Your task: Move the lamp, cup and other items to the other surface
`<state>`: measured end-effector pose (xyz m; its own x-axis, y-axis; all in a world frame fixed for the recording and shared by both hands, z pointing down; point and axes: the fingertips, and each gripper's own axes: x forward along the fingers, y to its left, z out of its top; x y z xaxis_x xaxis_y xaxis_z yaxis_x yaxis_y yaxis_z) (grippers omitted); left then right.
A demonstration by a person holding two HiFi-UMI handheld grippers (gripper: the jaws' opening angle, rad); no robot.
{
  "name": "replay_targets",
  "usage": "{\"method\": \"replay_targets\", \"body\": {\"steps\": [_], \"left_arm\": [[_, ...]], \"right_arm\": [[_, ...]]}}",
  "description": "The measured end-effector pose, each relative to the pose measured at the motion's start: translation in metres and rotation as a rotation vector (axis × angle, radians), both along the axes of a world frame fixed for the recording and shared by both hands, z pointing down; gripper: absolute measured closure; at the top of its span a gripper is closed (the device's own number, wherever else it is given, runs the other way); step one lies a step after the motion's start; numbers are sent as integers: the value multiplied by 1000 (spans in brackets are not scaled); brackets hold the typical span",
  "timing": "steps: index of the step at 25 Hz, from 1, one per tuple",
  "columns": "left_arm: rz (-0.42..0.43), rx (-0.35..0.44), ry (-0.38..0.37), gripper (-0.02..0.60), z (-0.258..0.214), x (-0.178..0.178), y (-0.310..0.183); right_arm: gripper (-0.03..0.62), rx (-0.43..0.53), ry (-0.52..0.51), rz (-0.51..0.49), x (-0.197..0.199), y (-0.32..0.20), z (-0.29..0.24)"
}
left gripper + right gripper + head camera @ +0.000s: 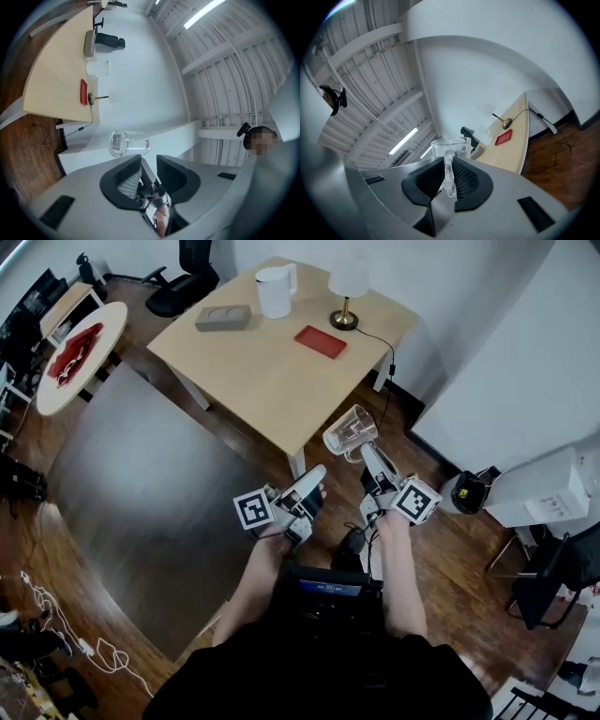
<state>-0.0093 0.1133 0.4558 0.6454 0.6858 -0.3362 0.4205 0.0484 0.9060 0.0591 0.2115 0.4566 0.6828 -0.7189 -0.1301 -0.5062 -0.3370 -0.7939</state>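
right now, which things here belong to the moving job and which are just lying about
Job: glass cup held in the jaws of the right gripper, lamp, white jug, red flat item, grey box.
Lying about: office chair, floor cable.

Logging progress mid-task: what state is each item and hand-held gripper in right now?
Glass mug: airborne, held by its handle.
Right hand-held gripper: shut on glass mug.
Left hand-held gripper: open, empty.
Lamp: upright on table.
White jug: upright on table.

Cup point(127, 142) label print too small to read; lamp point(350, 279) shade washed out against wall point(469, 352).
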Motion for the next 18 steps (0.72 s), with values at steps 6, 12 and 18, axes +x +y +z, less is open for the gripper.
{"method": "replay_targets", "body": {"steps": [6,12,18], "left_arm": [[-4,33,-13,466,2,70,66],[-17,48,-14,466,3,124,132],[-10,63,-15,466,2,157,191]], "right_arm": [[522,20,8,-19,71,59,0],[522,38,8,-22,124,129,0],[522,44,1,-10,152,190,1]]}}
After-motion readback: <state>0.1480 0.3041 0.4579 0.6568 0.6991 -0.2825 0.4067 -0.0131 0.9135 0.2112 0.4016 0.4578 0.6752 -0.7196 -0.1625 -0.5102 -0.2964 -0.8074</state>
